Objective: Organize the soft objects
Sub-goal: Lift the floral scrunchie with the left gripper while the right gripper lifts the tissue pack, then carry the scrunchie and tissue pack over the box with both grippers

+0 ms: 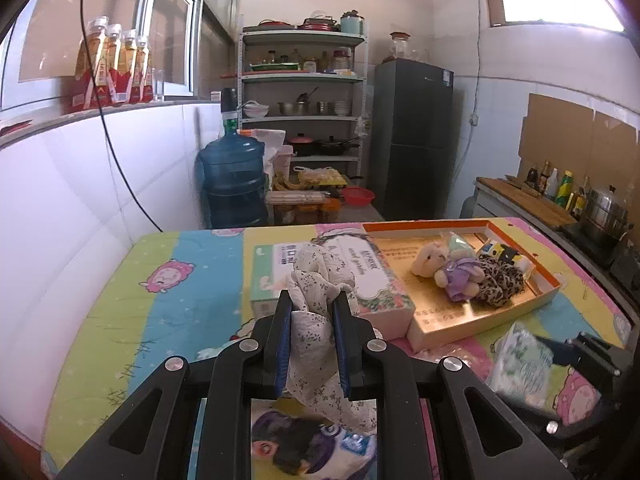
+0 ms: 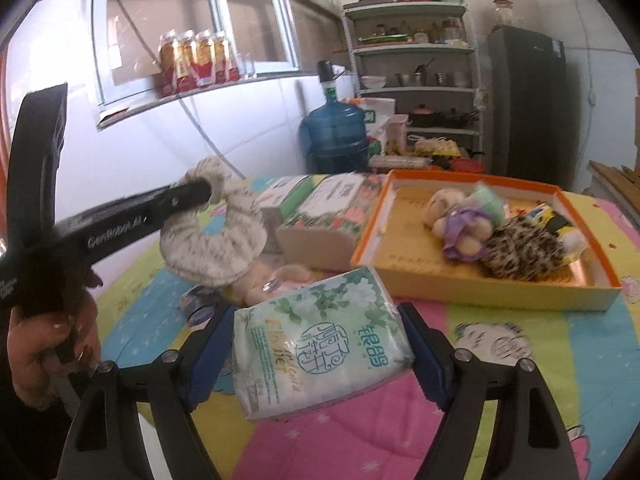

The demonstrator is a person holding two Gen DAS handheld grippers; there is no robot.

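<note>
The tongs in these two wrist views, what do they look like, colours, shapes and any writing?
Both are matte black plastic linkages with silver round pivot bolts and blue pads lining the fingers. The left tongs have triangular cut-outs in their outer arms, as do the right tongs. From the right wrist view, white "GenRobot.AI" lettering runs along the left tool's side.

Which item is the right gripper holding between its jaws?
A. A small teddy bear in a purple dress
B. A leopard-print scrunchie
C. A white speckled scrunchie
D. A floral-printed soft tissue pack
D. In the right wrist view the right gripper has its jaws pressed on either side of the tissue pack, while the leopard-print scrunchie and teddy bear lie in the orange tray.
</note>
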